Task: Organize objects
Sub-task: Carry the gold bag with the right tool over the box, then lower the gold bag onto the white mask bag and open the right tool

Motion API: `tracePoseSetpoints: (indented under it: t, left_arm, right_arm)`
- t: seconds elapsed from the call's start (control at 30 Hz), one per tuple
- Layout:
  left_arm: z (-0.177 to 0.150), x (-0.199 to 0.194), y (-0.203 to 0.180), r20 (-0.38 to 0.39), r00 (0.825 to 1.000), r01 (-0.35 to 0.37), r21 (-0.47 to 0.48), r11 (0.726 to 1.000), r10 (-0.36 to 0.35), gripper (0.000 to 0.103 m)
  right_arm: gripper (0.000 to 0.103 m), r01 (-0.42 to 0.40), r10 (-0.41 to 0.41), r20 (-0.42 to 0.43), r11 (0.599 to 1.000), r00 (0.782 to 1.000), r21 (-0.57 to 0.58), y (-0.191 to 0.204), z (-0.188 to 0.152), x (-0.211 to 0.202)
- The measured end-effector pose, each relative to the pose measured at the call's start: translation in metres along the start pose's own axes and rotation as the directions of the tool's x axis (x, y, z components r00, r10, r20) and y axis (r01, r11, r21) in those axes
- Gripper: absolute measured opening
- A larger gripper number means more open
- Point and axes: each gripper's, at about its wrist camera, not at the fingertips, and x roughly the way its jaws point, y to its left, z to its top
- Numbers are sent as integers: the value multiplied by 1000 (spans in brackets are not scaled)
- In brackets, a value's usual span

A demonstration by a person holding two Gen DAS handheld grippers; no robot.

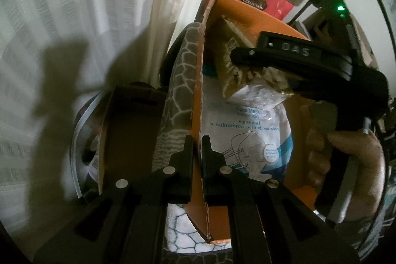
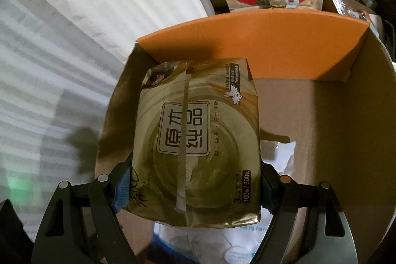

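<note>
Left gripper (image 1: 197, 155) jaws pinch the box flap (image 1: 199, 95); right gripper (image 2: 193, 180) jaws clamp a tissue pack (image 2: 198, 130) above the mask bag (image 1: 247, 140).

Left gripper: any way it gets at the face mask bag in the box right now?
Probably not. The left gripper is shut on the box flap, and the tissue pack in the right gripper hangs over the face mask bag.
</note>
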Motion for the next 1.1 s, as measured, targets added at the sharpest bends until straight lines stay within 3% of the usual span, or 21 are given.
tracePoseSetpoints:
  t: [0.47,1.0,1.1]
  left_arm:
    - [0,1,0,0,1000,-5,1,1000,5,5]
    - [-2,2,-3,-2,1000,-19,-1,1000,19,5]
    - [-2,3,-4,-2,1000,-23,1,1000,23,5]
  right_arm:
    - [92,-9,9,12,1000,1000,29,2,0,7]
    - [92,31,-18,144,996,989,-83,23,-11,-48]
    - [100,50,-31,159,992,987,-112,27,-12,-58]
